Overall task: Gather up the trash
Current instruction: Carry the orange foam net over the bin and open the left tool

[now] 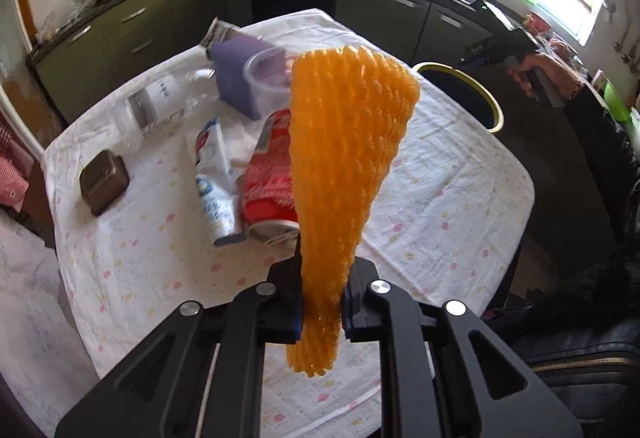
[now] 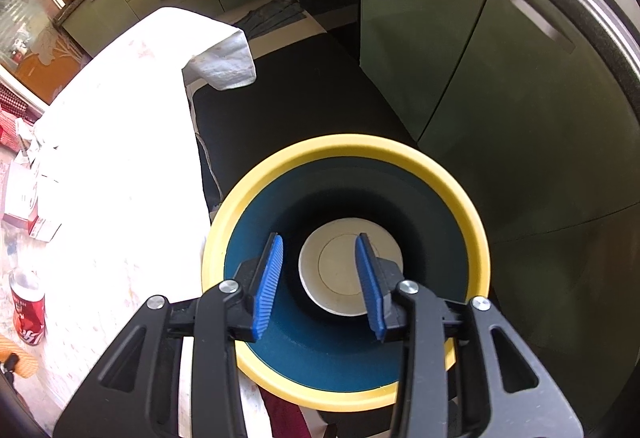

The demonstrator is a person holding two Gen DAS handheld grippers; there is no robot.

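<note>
My left gripper [image 1: 322,294] is shut on an orange foam fruit net [image 1: 344,150] and holds it upright above the table. Behind the net lie a crushed red can [image 1: 268,178], a white and blue wrapper [image 1: 212,174], a clear plastic cup [image 1: 266,78] and a purple box [image 1: 236,74]. My right gripper [image 2: 320,286] is open and empty, right above the mouth of a yellow-rimmed blue bin [image 2: 468,206]. A white paper cup [image 2: 340,274] lies at the bin's bottom. The bin rim [image 1: 486,94] also shows beyond the table's right edge in the left wrist view.
The table has a white flowered cloth [image 1: 420,206]. A brown tin [image 1: 104,182] and a clear bottle [image 1: 160,106] sit at its left. Green cabinets [image 2: 500,78] stand close behind the bin. A red can [image 2: 28,306] and small boxes [image 2: 24,206] sit at the table's far side.
</note>
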